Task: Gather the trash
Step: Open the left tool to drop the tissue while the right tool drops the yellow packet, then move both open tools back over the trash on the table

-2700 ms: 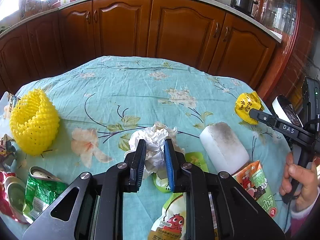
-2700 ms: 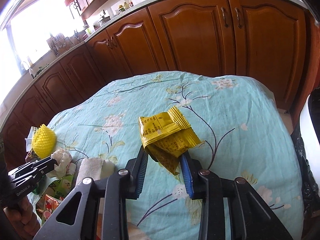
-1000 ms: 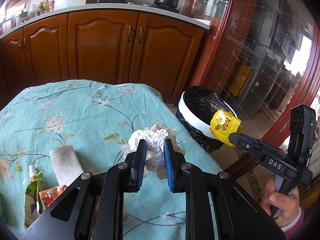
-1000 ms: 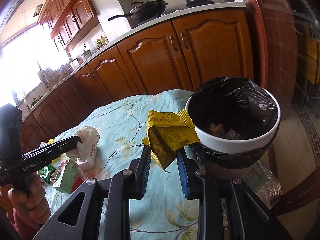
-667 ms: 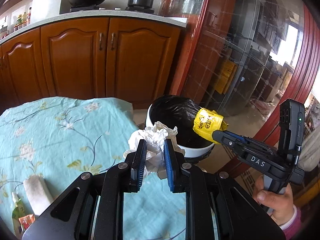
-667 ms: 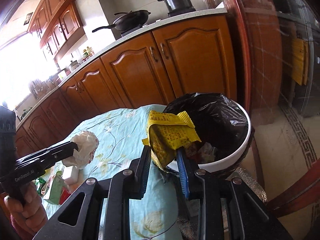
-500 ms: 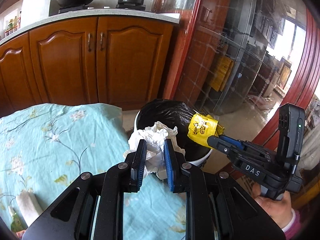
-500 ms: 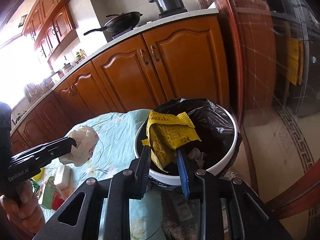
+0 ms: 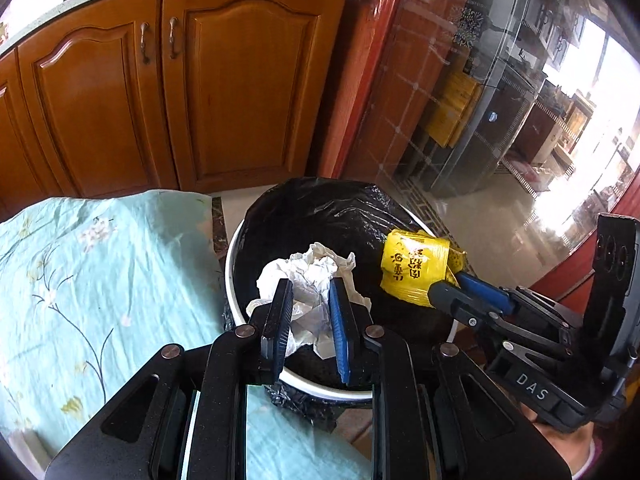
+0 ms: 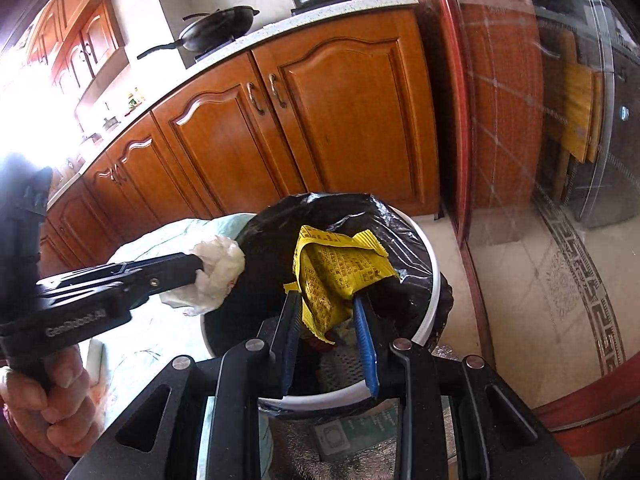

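Observation:
A white bin (image 9: 236, 264) lined with a black bag stands on the floor beside the table; it also shows in the right wrist view (image 10: 434, 300). My left gripper (image 9: 309, 292) is shut on a crumpled white tissue (image 9: 310, 276) and holds it over the bin's mouth. It appears from the side in the right wrist view (image 10: 200, 270), with the tissue (image 10: 218, 272). My right gripper (image 10: 326, 300) is shut on a yellow snack wrapper (image 10: 340, 272), also over the bin. In the left wrist view the wrapper (image 9: 414, 266) hangs at the right gripper's tip (image 9: 444, 288).
The table with a teal floral cloth (image 9: 80, 280) lies left of the bin. Wooden kitchen cabinets (image 9: 180, 92) stand behind, with a red pillar and glass wall (image 10: 500, 100) to the right. Some trash lies inside the bin (image 10: 340, 360). Tiled floor (image 10: 540, 300) stretches right.
Both grippers have carried their trash from the table rightward and now hold it directly over the bin. The bin looks nearer and larger. Both grips are unchanged.

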A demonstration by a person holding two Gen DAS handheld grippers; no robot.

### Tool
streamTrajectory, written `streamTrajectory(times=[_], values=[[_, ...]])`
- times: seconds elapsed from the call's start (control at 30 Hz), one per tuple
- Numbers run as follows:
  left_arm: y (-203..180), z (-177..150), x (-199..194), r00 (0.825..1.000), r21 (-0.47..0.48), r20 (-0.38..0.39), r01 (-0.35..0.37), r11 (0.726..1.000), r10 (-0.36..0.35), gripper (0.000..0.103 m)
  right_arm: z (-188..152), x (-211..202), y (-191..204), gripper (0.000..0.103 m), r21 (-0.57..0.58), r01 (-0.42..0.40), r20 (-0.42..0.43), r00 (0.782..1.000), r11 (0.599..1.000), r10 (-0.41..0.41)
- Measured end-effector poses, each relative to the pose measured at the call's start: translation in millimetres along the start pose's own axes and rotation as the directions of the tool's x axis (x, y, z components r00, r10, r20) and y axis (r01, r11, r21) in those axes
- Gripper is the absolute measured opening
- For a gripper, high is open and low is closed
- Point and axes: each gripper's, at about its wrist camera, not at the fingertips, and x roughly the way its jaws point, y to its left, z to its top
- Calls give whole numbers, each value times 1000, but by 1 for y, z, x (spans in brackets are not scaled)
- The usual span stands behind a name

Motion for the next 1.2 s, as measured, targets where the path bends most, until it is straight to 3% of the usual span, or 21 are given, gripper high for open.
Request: streamTrajectory(times=[0.2, 0.3, 0.43, 0.6, 0.9, 1.03, 1.13, 1.2], values=[[-1, -4, 9, 999, 2, -34, 11, 1000, -11, 30, 1, 4, -7, 30, 15, -4, -6, 1000, 1000, 4], [1, -7, 9, 999, -3, -34, -1, 1000, 1, 30, 0, 4, -10, 33, 24, -4, -7, 1000, 1000, 4], [5, -9, 10, 999, -33, -39, 11, 999, -12, 47, -3, 2, -13, 34, 38, -4, -1, 1000, 999, 5], [4, -10, 5, 999, -46, -29, 15, 999, -16, 49, -6, -4, -14, 42, 57, -13, 10, 1000, 998, 13], [20, -39, -35, 1000, -91, 25, -2, 996, 4, 49, -19, -18, -3, 44, 73, -39, 22, 999, 997, 37], [36, -62, -61, 998, -140, 65, -13, 990, 22, 49, -30, -25, 9, 74, 70, -71, 40, 997, 995, 68], [47, -80, -82, 993, -170, 100, -38, 985, 56, 51, -40, -30, 22, 86, 67, -97, 54, 994, 993, 93], [54, -92, -96, 990, -186, 121, -51, 981, 74, 51, -47, -32, 31, 88, 69, -116, 59, 992, 991, 112]])
